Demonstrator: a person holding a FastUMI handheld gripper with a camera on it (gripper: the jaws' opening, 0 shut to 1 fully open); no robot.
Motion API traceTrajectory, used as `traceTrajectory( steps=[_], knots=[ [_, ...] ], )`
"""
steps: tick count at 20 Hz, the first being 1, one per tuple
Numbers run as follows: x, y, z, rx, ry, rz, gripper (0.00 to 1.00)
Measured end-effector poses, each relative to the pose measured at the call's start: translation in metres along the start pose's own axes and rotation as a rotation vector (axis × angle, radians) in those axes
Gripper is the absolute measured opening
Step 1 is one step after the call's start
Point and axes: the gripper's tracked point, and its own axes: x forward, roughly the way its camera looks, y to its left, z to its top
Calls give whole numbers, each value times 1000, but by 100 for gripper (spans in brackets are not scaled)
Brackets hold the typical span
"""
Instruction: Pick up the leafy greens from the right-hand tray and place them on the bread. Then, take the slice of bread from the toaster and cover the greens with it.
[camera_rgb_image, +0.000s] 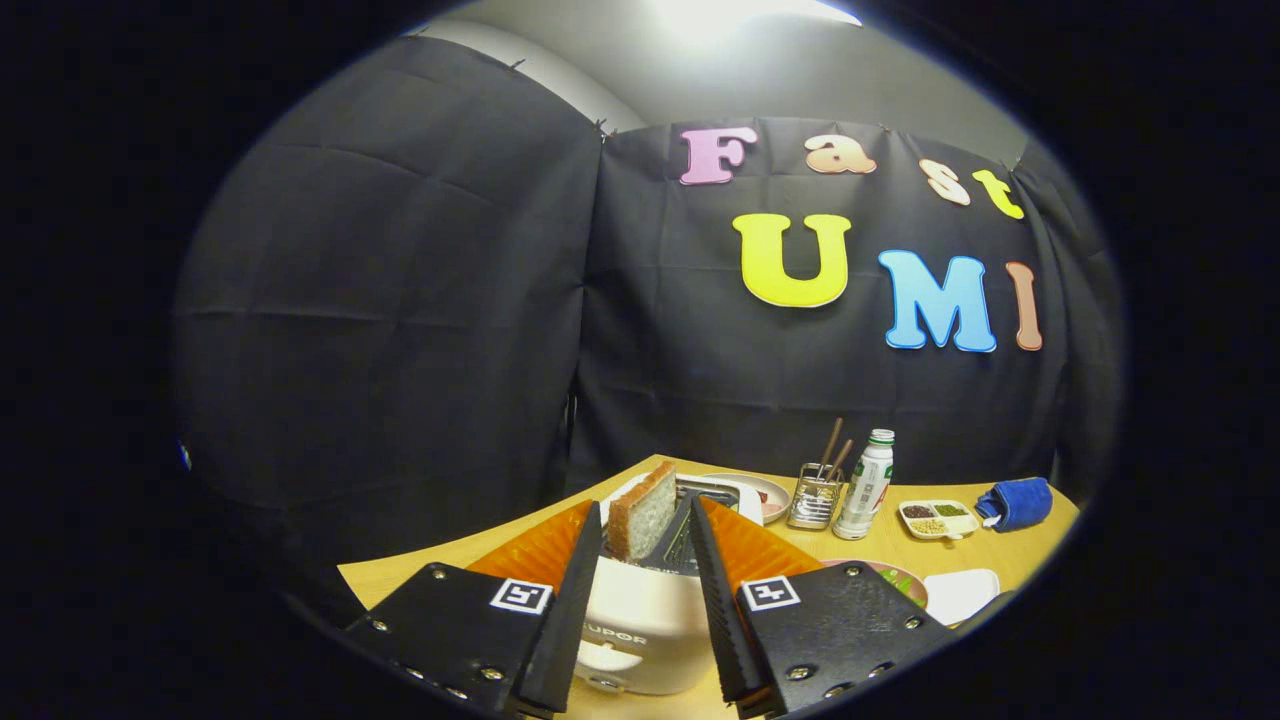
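Note:
A white toaster (640, 625) stands just ahead of me, between my fingers. A slice of brown bread (641, 517) sticks upright out of its slot. My gripper (646, 508) is open, with one fingertip on each side of the slice. The left fingertip (593, 520) is close to the slice's edge, and a gap shows between the slice and the right fingertip (699, 515). An orange tray (535, 552) lies behind the toaster and reaches out on both sides of it. Right of my right finger, the rim of a plate (893, 578) with something green on it peeks out.
Beyond the toaster lies a white plate (765, 496). To its right stand a metal utensil holder (814, 499), a white bottle (865, 485), a small divided dish (938, 518) and a rolled blue cloth (1016, 502). A white object (960, 594) lies near the wooden table's (1000, 560) right edge.

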Motion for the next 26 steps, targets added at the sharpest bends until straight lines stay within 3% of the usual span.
traceTrajectory(
  steps=[5,12,13,14,16,19,20,26],
  knots=[
    [34,13,-17,-13,54,-40,55],
    [61,-6,-24,6,88,-153,54],
    [64,-7,-26,17,91,-163,52],
    [68,-8,-28,31,93,-171,34],
    [72,-7,-28,42,100,-157,15],
    [74,-8,-27,40,97,-143,15],
    [73,-7,-27,35,99,-132,8],
    [68,-8,-12,84,91,-107,8]
  ],
)
